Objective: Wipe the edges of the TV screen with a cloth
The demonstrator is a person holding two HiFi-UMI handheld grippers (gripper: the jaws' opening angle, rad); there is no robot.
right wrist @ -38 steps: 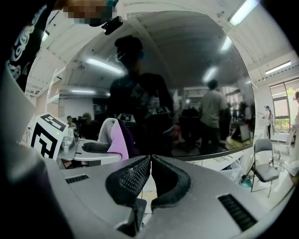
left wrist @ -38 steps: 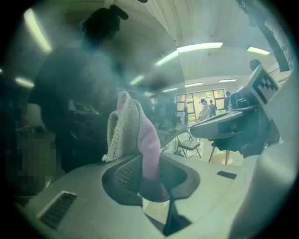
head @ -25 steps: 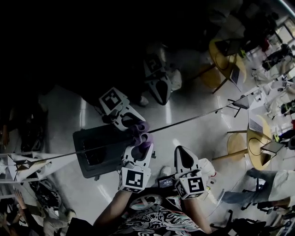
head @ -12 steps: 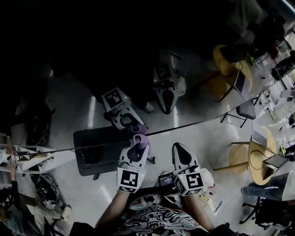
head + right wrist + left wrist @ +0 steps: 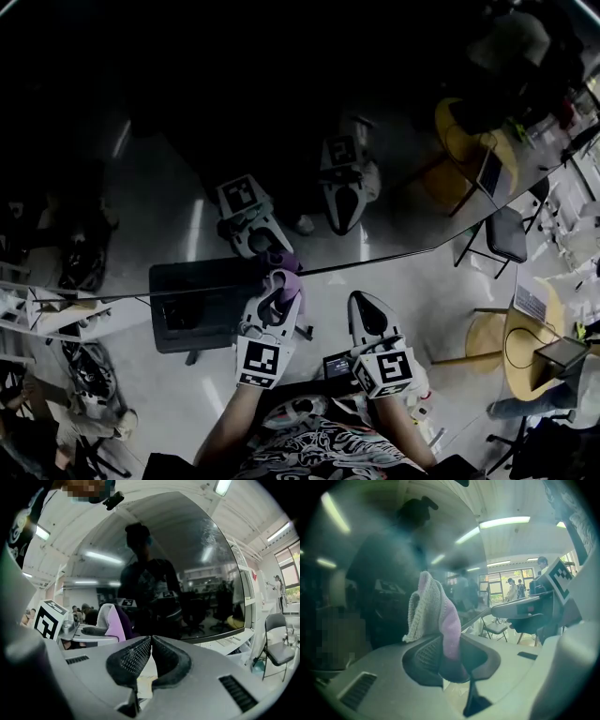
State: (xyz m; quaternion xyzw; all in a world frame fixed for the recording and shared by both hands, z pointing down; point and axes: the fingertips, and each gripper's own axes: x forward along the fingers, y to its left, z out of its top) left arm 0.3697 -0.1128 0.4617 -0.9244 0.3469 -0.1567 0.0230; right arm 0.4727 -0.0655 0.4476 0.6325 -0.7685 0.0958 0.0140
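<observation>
Black, mirror-like glass makes up the TV screen (image 5: 281, 112), the biggest thing here. It is almost certainly fragile and quick to smear, so it calls for light, even pressure, not a shove. Its lower edge runs as a thin line across the head view, and everything else sits against that line.

Just below the edge, the left gripper (image 5: 272, 305) points up at it with its jaws clamped on the cloth (image 5: 289, 281). The right gripper (image 5: 370, 314) sits a little further below the same edge and to the right, jaws pressed together with nothing between them and off the glass.

Smallest is the cloth, a lilac and pale knitted piece. Its free end meets its own reflection right at the edge, so it appears to touch the screen there. In the left gripper view the cloth (image 5: 436, 606) is pinched low in a fold and the rest stands loose above the pads. It looks light, soft and limp. A hold near its base, as here, should leave enough loose knit to drag along the edge, though too little bite could let it slip out.
</observation>
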